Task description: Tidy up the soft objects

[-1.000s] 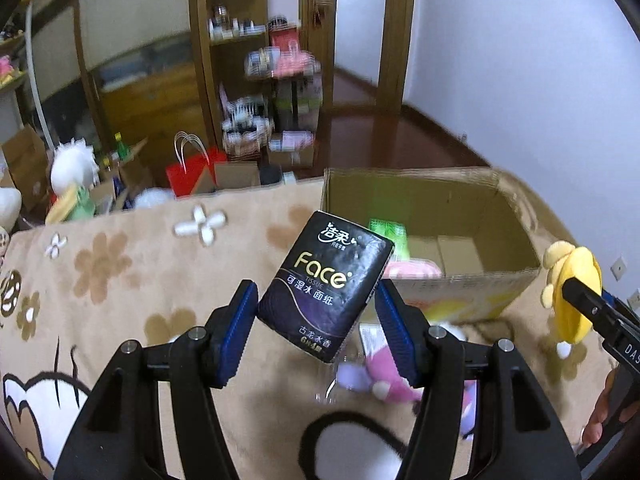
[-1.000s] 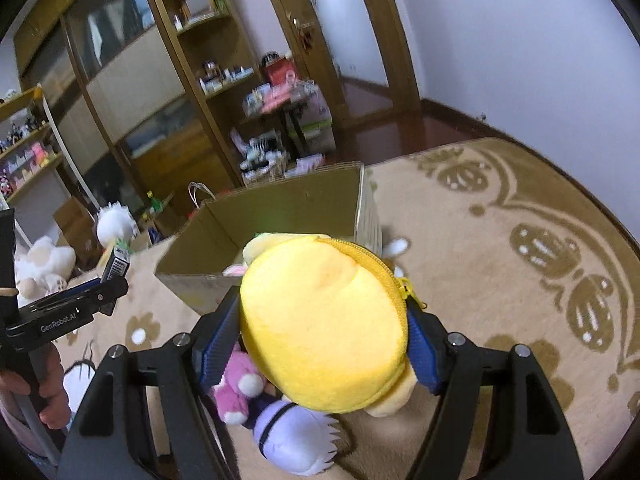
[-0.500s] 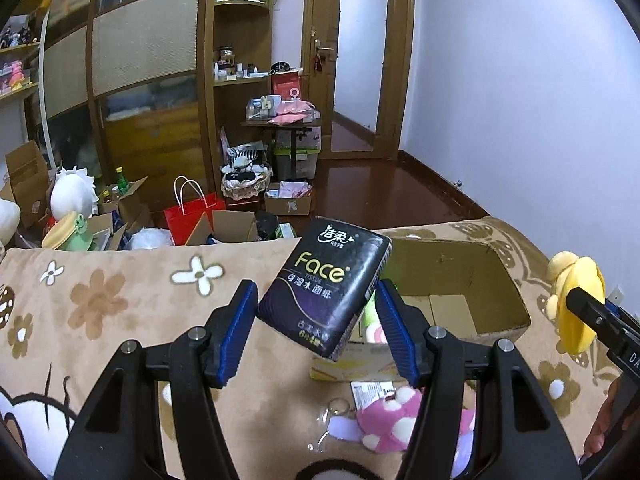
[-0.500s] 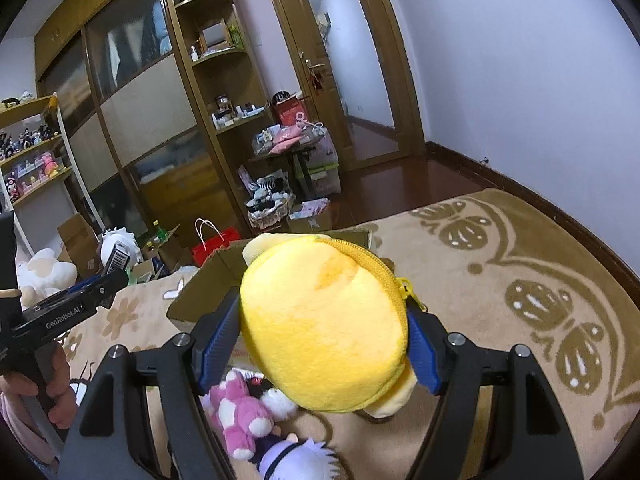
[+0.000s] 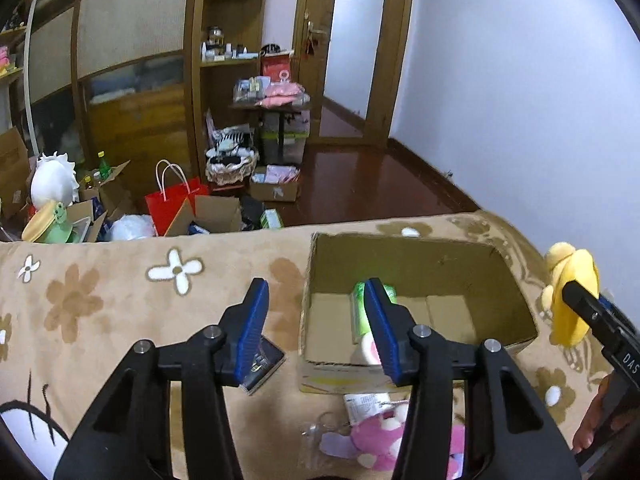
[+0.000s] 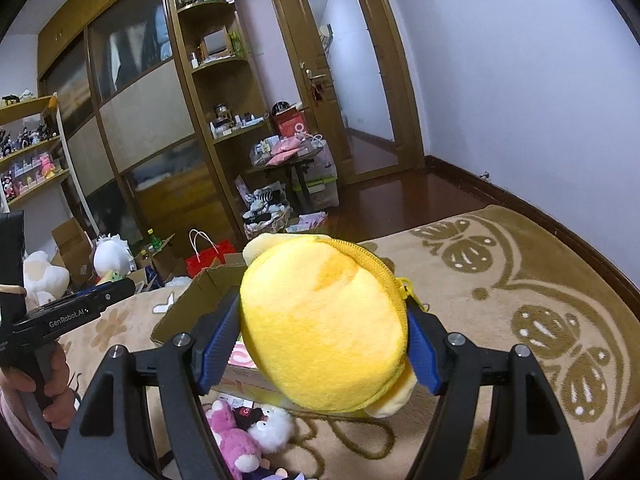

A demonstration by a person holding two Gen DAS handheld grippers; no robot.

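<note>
While the left gripper point(image 5: 316, 328) hangs over the flower-print blanket point(image 5: 120, 300) at bottom centre of the left wrist view, its jaws are closing with nothing between them; blue pads are clearly apart. A dark glossy packet point(image 5: 262, 364) lies flat on the blanket just under the left pad, outside the cardboard box point(image 5: 400, 256) and just left of its near wall.

Box sits open-topped, centre right of that view. Inside: a green pack point(image 5: 360, 312) and a pink-and-white item point(image 5: 370, 350) against the near wall, both partly hidden by the right pad.

The right gripper point(image 6: 324, 336) is clamped on a yellow plush zip pouch point(image 6: 320, 320), with both pads pressed into its sides and the jaws wide. The zipper runs along the pouch's top right edge. The pouch fills the centre of the right wrist view, held above the box's near edge. In the left wrist view the same pouch shows at the right edge, off the box's right side.

A pink plush point(image 6: 232, 436) and a white plush point(image 6: 272, 424) lie on the blanket in front of the box, bottom left of the right wrist view. A hand point(image 6: 52, 376) grips the left gripper's handle at the left edge.
</note>
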